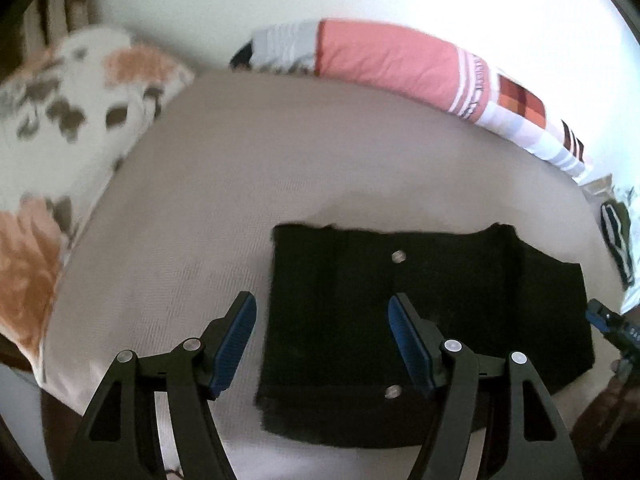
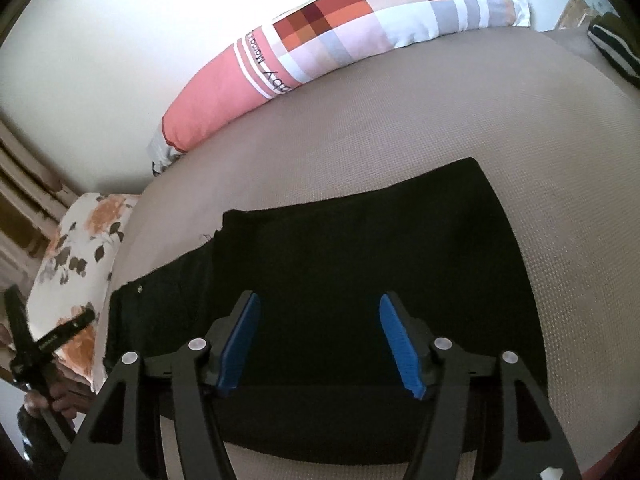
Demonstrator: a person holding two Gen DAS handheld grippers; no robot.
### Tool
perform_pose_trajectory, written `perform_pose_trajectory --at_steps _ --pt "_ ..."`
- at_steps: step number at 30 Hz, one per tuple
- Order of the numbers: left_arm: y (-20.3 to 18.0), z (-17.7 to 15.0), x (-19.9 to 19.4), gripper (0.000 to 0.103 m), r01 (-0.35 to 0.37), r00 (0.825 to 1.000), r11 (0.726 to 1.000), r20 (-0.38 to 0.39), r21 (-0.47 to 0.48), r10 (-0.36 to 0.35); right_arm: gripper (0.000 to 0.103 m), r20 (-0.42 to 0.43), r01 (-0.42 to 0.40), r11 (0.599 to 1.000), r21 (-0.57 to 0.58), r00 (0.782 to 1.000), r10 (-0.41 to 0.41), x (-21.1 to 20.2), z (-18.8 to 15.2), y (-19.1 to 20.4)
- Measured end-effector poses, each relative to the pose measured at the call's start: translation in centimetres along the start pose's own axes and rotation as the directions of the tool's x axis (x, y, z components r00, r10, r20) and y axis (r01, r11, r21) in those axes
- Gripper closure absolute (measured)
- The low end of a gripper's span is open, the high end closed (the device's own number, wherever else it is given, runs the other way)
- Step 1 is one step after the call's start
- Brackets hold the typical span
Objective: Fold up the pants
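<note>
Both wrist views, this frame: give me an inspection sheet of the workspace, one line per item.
Surface: beige textured bed cover, mostly bare.
Job's things: black pants lie flat, folded into a compact rectangle near the front edge; a narrower layer sticks out at one end.
Clutter: long pink and checked bolster along the wall; floral pillow at the bed's end; striped dark cloth at the far corner.
Grippers: left gripper open, nothing between its pads, above the pants' edge; right gripper open, empty, above the pants.
Cables: nothing seen.
Surroundings: pale wall behind the bed; wooden frame beside the pillow, blurred.
</note>
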State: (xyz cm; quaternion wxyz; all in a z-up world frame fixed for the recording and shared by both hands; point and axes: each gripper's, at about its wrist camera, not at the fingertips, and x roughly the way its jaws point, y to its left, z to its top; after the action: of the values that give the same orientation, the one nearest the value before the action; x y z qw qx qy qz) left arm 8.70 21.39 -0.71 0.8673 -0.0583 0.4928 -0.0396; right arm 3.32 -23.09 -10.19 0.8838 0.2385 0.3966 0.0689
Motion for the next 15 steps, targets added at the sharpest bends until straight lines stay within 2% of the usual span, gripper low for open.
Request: perform_pose_trajectory --at_steps 3,6,8,12,15 --pt "2.1 0.0 1.2 0.034 0.065 0.995 0.997 -0.066 -0.049 -0.068 0.041 0.002 0.007 1.0 -0.013 1.0 -0.007 0.1 0.0 0.2" --pt "3.9 0.0 2.2 0.034 0.148 0.982 0.983 -0.103 -0.109 -0.16 0.041 -0.001 0.011 1.0 -0.018 1.0 -0.011 0.2 -0.2 0.1" --pt "5.0 -0.1 3.4 0.034 0.245 0.953 0.959 -0.147 -0.145 -0.266 0.041 -0.003 0.014 1.0 -0.02 1.0 -0.014 0.4 -0.2 0.2" --pt "6.7 -0.1 5.7 0.035 0.348 0.896 0.91 -0.205 -0.227 -0.394 0.041 -0.011 -0.001 1.0 -0.008 1.0 0.0 0.6 -0.6 0.0" --pt "8.0 -0.1 6.8 0.035 0.367 0.88 0.896 -0.217 -0.251 -0.422 0.041 -0.038 0.005 1.0 0.018 0.999 -0.004 0.9 -0.7 -0.3"
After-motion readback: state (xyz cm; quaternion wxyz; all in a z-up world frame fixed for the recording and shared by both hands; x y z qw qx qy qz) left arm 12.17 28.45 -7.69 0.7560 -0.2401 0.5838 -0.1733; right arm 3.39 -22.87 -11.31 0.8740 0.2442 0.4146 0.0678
